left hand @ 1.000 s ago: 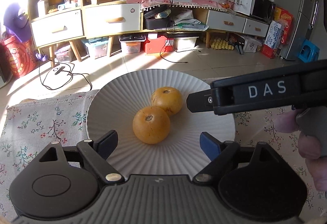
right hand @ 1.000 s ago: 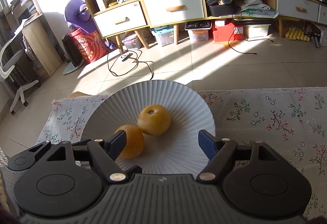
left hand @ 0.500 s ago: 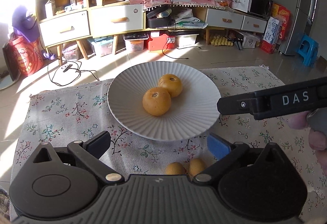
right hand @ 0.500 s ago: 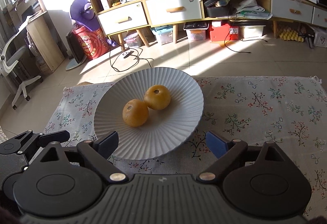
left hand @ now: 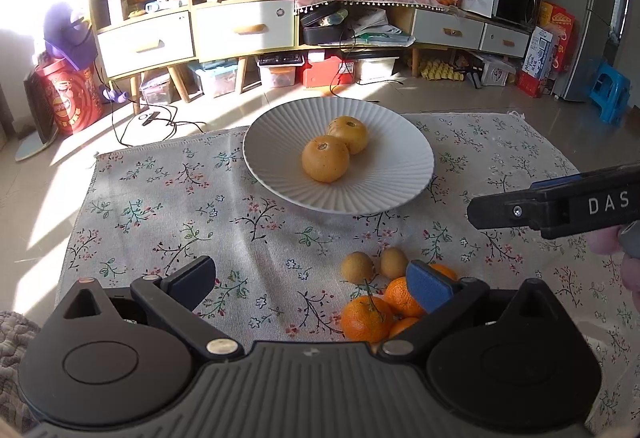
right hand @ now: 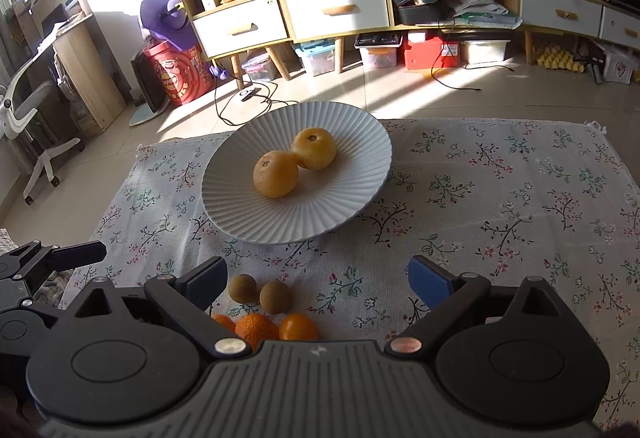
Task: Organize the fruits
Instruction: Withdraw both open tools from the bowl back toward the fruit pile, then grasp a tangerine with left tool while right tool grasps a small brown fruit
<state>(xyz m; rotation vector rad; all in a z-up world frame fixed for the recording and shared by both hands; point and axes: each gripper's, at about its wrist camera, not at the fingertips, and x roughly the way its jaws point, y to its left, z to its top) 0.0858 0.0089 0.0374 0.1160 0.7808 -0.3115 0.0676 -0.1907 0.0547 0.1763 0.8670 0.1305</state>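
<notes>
Left gripper (left hand: 310, 280) jaws spread wide, nothing between the pads, only bare flowered cloth (left hand: 168, 206) under the gap. Its right pad sits in front of the tangerine pile, no contact visible. Right gripper (right hand: 318, 278) jaws wide and opening at this moment, nothing gripped; cloth under the gap, and two small brown fruits (right hand: 260, 292) just inside its left pad, not touching it as far as I can tell

Hidden/cut off: tangerines (left hand: 366, 316) partly covered by the left gripper's blue pad and body in the left wrist view, count unclear, at least three. In the right wrist view the same pile (right hand: 266, 328) is cut by the gripper body, only the tops show. Right gripper seen from the side at the right edge of the left wrist view, with fingers (left hand: 604, 242) of a hand beneath it, mostly out of frame. Left gripper's tip shows at the left edge of the right wrist view

White ribbed plate (left hand: 404, 142) on the cloth-covered table, toward the far edge. It holds two large yellow-orange fruits (left hand: 326, 158) touching each other near the centre. Rest of the plate bare. Brown fruits and tangerines lie on the cloth on the near side of the plate, apart from it, clustered together
</notes>
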